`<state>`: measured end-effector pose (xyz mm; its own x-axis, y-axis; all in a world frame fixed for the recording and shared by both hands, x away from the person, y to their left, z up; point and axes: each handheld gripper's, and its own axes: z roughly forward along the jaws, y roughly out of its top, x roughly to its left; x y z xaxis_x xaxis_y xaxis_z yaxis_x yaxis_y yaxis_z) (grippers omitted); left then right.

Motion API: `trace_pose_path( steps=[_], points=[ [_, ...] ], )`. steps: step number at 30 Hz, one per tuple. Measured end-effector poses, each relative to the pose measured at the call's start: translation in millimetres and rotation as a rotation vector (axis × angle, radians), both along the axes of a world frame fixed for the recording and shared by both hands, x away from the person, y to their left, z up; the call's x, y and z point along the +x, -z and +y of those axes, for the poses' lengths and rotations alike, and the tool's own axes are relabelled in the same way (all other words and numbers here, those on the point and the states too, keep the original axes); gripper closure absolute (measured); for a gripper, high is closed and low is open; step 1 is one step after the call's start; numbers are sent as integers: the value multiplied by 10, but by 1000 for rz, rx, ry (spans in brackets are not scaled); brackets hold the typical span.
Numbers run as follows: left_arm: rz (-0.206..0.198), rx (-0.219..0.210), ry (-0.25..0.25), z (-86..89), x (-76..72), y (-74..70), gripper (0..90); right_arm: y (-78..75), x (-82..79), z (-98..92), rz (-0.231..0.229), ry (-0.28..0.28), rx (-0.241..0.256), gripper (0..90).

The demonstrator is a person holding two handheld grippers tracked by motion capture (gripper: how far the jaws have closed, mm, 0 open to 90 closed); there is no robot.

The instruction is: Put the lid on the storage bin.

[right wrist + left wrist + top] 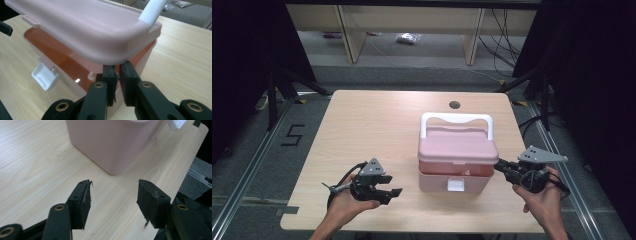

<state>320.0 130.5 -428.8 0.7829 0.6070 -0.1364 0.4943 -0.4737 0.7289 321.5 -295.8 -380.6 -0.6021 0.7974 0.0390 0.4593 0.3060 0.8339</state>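
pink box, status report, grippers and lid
Right gripper shut, tips under lid corner. Pink box lid raised, latch undone. Left gripper open, clear of box. Nothing in the way.

Pink storage box [140, 62] on a light wooden table [185, 62], lid [82, 32] lifted at the near corner, leaving a gap over an orange-tinted translucent inner tray [67, 62]. Right gripper [117, 67] with tips at that near corner, just under the lid's rounded edge, jaws nearly together with a thin slit between them. White latch [45, 76] hanging loose on the box front, left of the jaws. White handle [152, 11] rising from the lid at upper right. Tip of another black gripper [5, 28] at the far left edge.
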Motion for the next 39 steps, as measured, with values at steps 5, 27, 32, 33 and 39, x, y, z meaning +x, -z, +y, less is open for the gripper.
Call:
trace_pose_path(
  steps=[5, 27, 32, 33, 39],
  points=[
    [7, -16, -12, -31, -45, 34, 410, 6, -32, -13, -2, -22, -10, 841],
    [4, 33, -38, 54, -133, 133, 294, 137, -187, -59, 51, -47, 14, 808],
    [8, 34, -42, 68, -180, 161, 288, 147, -218, -83, 57, -56, 25, 806],
    [8, 38, -41, 72, -184, 166, 288, 149, -220, -84, 58, -61, 24, 806],
    [-1, 35, -44, 93, -227, 174, 288, 181, -250, -91, 52, -51, 3, 786]
  ],
)
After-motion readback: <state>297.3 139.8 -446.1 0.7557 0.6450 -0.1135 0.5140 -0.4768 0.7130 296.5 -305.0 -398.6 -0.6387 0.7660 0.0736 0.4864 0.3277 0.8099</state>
